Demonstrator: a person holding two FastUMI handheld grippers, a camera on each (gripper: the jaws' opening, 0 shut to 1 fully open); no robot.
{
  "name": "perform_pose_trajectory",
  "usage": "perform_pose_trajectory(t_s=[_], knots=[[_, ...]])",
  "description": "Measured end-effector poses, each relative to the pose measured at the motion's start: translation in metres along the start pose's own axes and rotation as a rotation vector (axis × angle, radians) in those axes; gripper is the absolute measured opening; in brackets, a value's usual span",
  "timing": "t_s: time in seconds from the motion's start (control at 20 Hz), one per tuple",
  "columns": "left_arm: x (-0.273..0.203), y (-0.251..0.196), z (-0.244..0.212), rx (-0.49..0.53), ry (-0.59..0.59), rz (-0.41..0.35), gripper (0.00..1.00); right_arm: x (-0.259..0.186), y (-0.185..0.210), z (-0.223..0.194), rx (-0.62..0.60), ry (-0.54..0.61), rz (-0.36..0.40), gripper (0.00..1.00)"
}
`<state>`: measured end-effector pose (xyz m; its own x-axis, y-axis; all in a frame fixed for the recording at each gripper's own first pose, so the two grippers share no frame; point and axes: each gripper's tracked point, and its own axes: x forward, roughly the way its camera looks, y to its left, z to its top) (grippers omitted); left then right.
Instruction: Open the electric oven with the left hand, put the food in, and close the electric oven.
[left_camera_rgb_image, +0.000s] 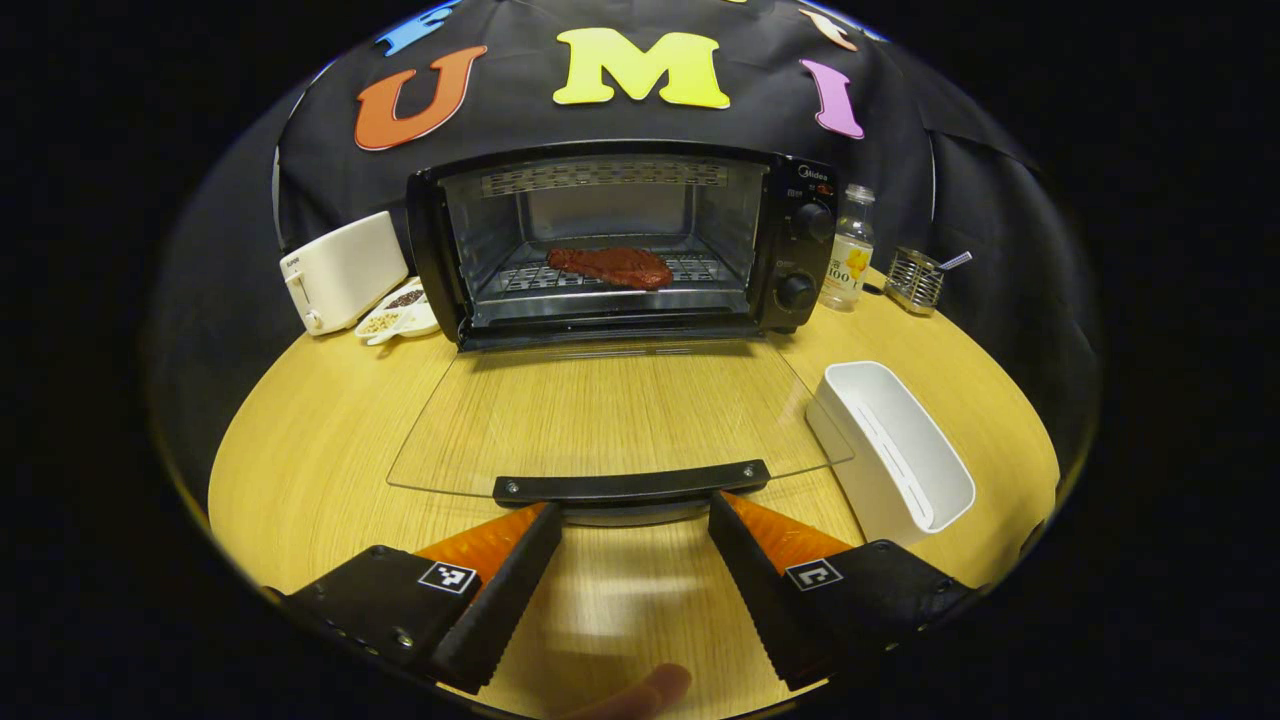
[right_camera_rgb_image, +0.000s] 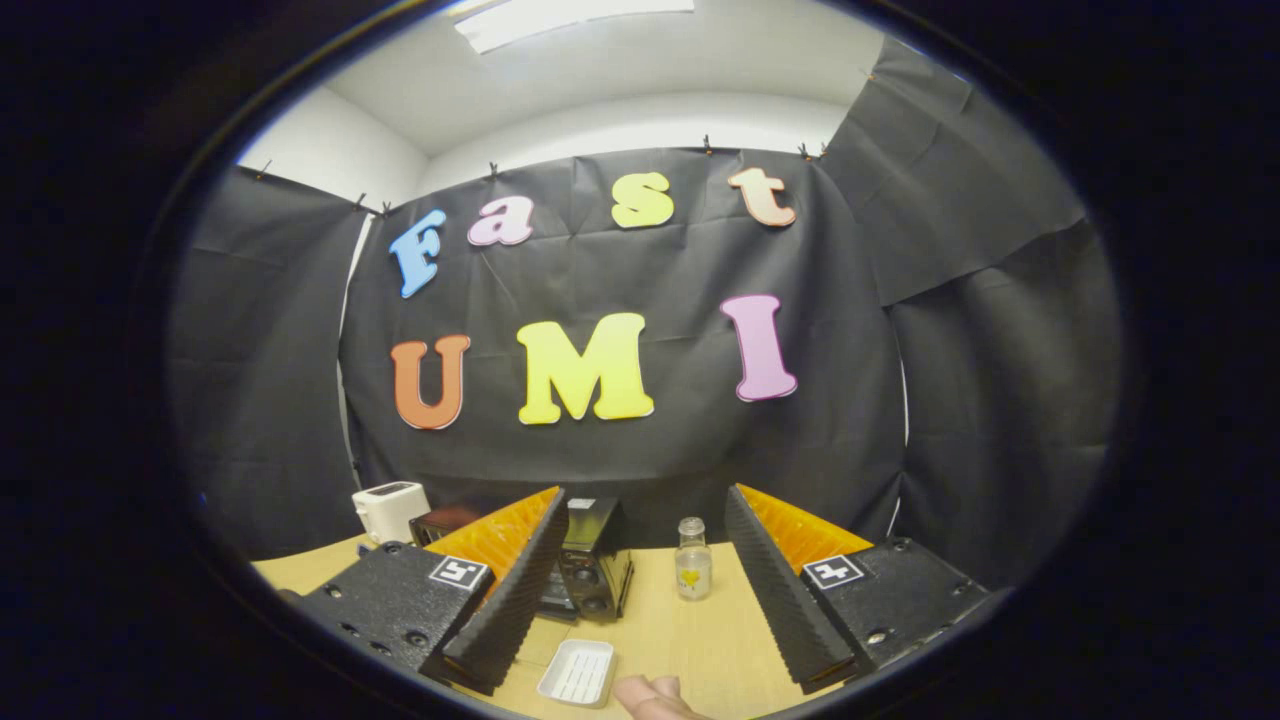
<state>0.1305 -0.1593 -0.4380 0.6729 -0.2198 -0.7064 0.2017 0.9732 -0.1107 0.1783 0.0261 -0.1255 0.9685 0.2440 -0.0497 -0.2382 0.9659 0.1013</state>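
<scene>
Left gripper view: left gripper (left_camera_rgb_image: 634, 520), fingers spread wide and holding nothing, is sitting just before the oven door handle (left_camera_rgb_image: 631, 486), steak (left_camera_rgb_image: 610, 266) inside, likely to close it.

The left black-bodied, two-fingered tongs (left_camera_rgb_image: 635, 512) have wedge-shaped fingers faced with ribbed black pads (left_camera_rgb_image: 505, 590) and backed by ridged orange plastic. Each finger sits on a blocky black base that bears a small square black-and-white marker and a few round screws. The right black-bodied, two-fingered tongs (right_camera_rgb_image: 645, 510) are built alike: orange ridged backs, black saw-toothed pads (right_camera_rgb_image: 775, 590), textured black bases with square markers and screw heads.
</scene>
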Motion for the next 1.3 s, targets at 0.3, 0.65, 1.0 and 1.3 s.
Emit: perform_pose_trajectory(t_s=[0.3,0.65,1.0,1.3], knots=[[-0.016,0.001,0.03,0.009,-0.081,0.028,0.96,-0.014,-0.009,0.007,-0.028,-0.021,-0.03,0.99],[-0.033,0.007,0.077,-0.008,-0.175,0.009,0.96,-0.025,-0.011,0.007,-0.024,-0.007,-0.035,0.99],[-0.036,0.013,0.11,0.026,-0.234,0.009,0.96,-0.031,-0.019,0.004,-0.03,0.011,-0.056,0.99],[-0.035,0.012,0.133,0.053,-0.26,0.023,0.98,-0.034,-0.023,-0.001,-0.029,0.035,-0.071,0.99]])
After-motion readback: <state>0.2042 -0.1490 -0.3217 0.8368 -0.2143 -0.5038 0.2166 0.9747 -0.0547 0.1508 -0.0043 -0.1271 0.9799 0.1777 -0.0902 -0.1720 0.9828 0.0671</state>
